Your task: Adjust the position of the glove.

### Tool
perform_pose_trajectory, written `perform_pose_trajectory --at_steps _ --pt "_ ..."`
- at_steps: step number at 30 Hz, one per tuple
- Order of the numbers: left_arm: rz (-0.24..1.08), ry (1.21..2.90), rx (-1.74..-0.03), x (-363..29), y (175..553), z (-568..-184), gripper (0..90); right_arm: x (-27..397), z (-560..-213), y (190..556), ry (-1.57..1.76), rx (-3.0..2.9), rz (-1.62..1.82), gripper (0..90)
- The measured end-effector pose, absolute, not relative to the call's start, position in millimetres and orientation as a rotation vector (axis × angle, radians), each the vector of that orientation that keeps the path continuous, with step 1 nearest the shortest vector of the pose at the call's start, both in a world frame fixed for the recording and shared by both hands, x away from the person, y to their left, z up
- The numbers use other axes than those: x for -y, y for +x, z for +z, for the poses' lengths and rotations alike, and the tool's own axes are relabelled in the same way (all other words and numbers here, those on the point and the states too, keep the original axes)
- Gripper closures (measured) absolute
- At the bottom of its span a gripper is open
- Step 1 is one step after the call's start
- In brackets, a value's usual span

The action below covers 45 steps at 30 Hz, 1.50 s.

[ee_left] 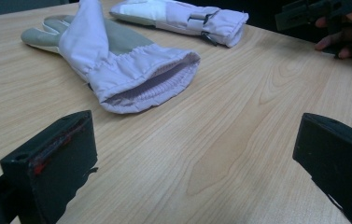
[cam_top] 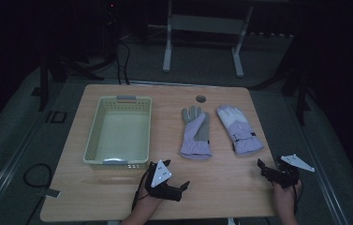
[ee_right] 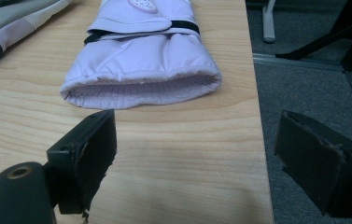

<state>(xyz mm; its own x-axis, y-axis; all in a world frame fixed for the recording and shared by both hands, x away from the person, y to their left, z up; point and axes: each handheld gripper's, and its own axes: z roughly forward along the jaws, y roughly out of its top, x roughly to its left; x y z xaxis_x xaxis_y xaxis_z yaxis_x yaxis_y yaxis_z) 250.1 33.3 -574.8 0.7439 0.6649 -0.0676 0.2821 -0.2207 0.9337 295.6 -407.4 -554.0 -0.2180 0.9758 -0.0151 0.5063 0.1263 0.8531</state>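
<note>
A: High view first: two gloves lie side by side on the bench (cam_top: 221, 183), one basket (cam_top: 118, 132) to their left. Where are the tools?

B: Both near the front edge, jaws wide apart, gripping nothing. The left tool (cam_top: 187, 183) faces the left glove (cam_top: 195, 132), the right tool (cam_top: 260, 164) the right glove (cam_top: 239, 129).

A: How to pick them up well?

B: I'd come in low at the open cuff and pinch the top layer of fabric, not the fingers. The basket looks empty, though the dim light makes that hard to confirm.
</note>
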Motion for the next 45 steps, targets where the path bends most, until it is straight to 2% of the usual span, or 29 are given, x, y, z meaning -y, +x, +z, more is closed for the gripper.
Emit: perform_pose_trajectory --at_steps 13,24,29,31,34,45 --pt "0.417 1.816 -0.731 -32.1 250.0 -574.7 0.0 407.3 -551.8 302.2 1.454 -1.823 0.973 12.8" --pt "0.418 1.826 -0.728 -31.0 249.5 -574.6 0.0 399.0 -511.7 302.8 1.403 -1.815 0.899 13.0" --pt "0.414 1.826 -0.733 -31.5 250.0 -574.6 0.0 395.9 -491.7 305.7 1.368 -1.868 0.956 19.0" --pt "0.414 1.826 -0.733 -31.5 250.0 -574.6 0.0 393.3 -485.1 307.4 1.369 -1.876 0.950 18.6" --pt "0.413 1.826 -0.735 -31.5 250.2 -574.6 0.0 390.4 -476.2 309.7 1.370 -1.867 0.985 12.6" --pt "0.410 1.826 -0.734 -31.9 250.5 -574.5 0.0 375.3 -444.2 324.9 1.407 -1.835 1.076 11.4"
